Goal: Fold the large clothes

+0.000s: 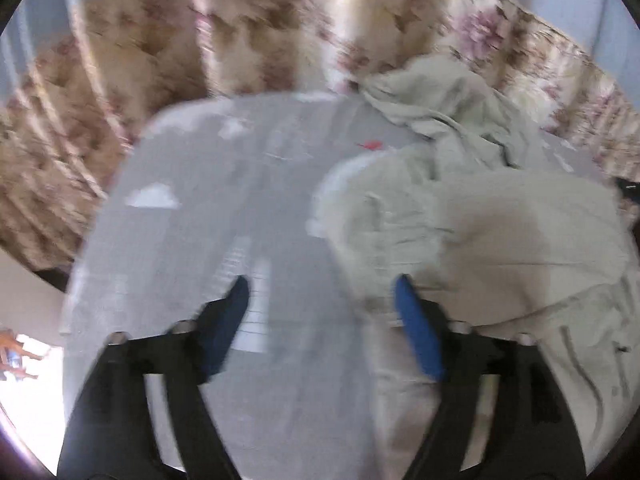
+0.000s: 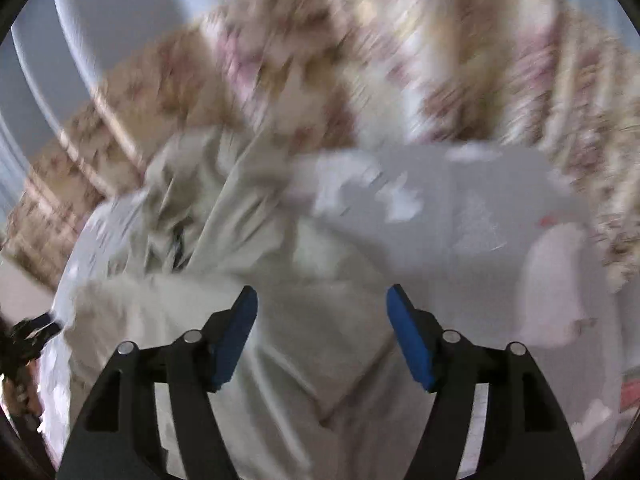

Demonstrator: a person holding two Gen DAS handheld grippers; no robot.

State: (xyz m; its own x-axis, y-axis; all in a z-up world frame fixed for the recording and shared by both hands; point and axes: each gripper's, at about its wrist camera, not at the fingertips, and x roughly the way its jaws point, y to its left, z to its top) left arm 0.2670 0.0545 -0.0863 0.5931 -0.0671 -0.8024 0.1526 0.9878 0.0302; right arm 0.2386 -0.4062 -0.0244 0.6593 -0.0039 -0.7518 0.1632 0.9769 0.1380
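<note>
A pale beige garment [image 1: 472, 220] lies crumpled on a grey patterned sheet [image 1: 208, 184], filling the right half of the left wrist view. My left gripper [image 1: 322, 284] is open and empty above the garment's left edge, its right blue pad over the cloth. In the right wrist view the same garment [image 2: 240, 280] spreads across the left and centre. My right gripper [image 2: 322, 294] is open and empty just above it. Both views are motion-blurred.
Floral beige and pink curtains [image 1: 248, 28] hang behind the bed in both views. A pinkish-white cloth [image 2: 560, 280] lies on the grey sheet [image 2: 460, 200] at the right. A dark object [image 2: 28, 332] shows at the left edge.
</note>
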